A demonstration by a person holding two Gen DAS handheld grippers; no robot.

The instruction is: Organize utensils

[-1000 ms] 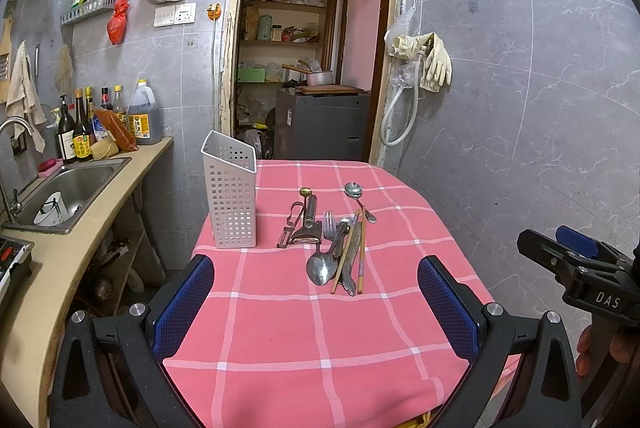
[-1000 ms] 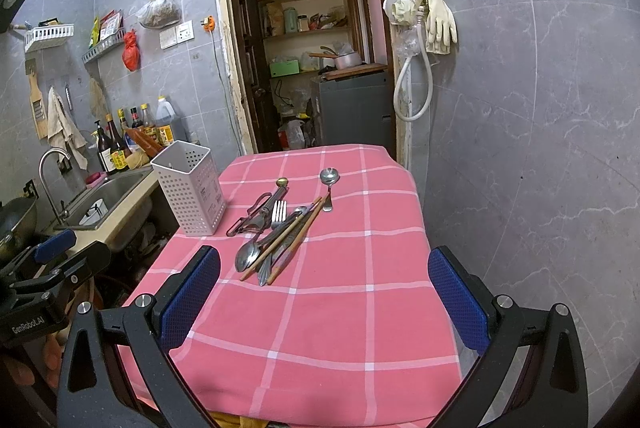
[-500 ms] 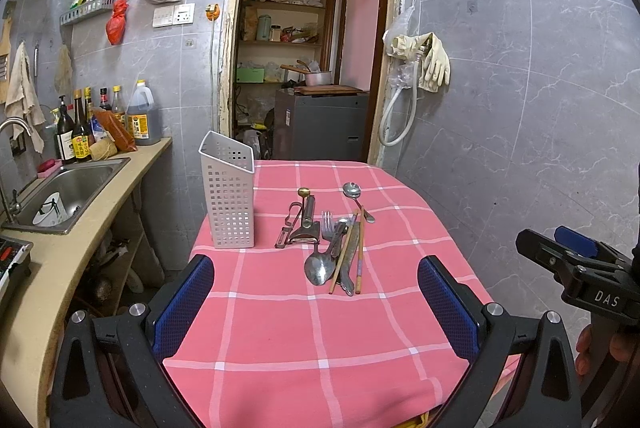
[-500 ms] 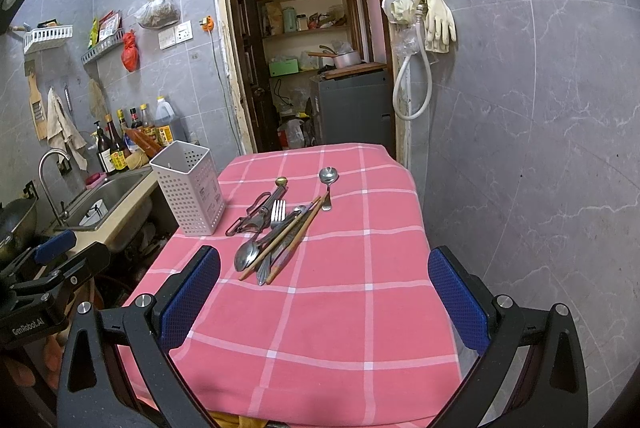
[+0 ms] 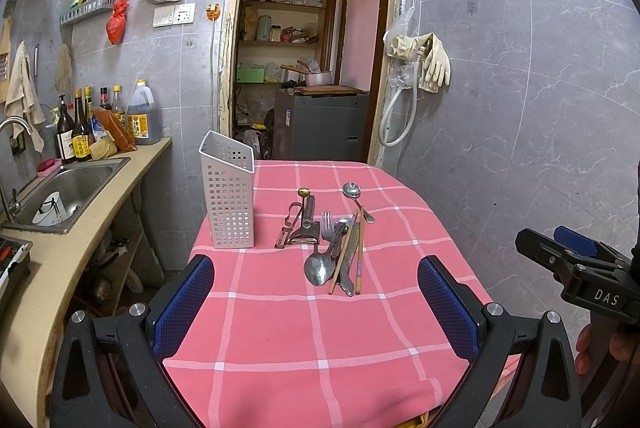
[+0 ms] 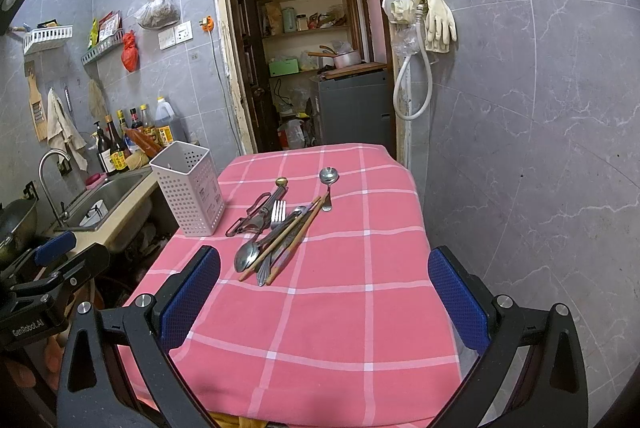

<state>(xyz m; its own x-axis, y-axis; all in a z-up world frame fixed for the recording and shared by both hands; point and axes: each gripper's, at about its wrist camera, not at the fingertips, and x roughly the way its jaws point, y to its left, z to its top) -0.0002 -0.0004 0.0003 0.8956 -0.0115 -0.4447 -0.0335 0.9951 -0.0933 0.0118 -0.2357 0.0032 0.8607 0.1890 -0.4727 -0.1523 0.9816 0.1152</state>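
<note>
A white perforated utensil holder (image 5: 227, 195) (image 6: 189, 187) stands upright on the pink checked tablecloth (image 5: 280, 324) (image 6: 360, 268), empty as far as I can see. To its right lies a pile of utensils: a peeler (image 5: 301, 224) (image 6: 256, 214), a fork (image 5: 327, 224), a large spoon (image 5: 319, 268) (image 6: 247, 256), chopsticks (image 5: 359, 252) (image 6: 294, 240) and a small spoon (image 5: 354, 194) (image 6: 329, 177). My left gripper (image 5: 316, 312) and my right gripper (image 6: 324, 302) are both open and empty, held above the near part of the table, short of the pile.
A counter with a steel sink (image 5: 64, 194), tap and bottles (image 5: 76, 140) runs along the left. A grey tiled wall (image 6: 520, 148) stands close to the table's right edge. An open doorway (image 5: 304, 68) lies behind the table.
Almost nothing differs. The left wrist view has drifted slightly, and the utensils sit a touch further left in it. Both grippers stay open.
</note>
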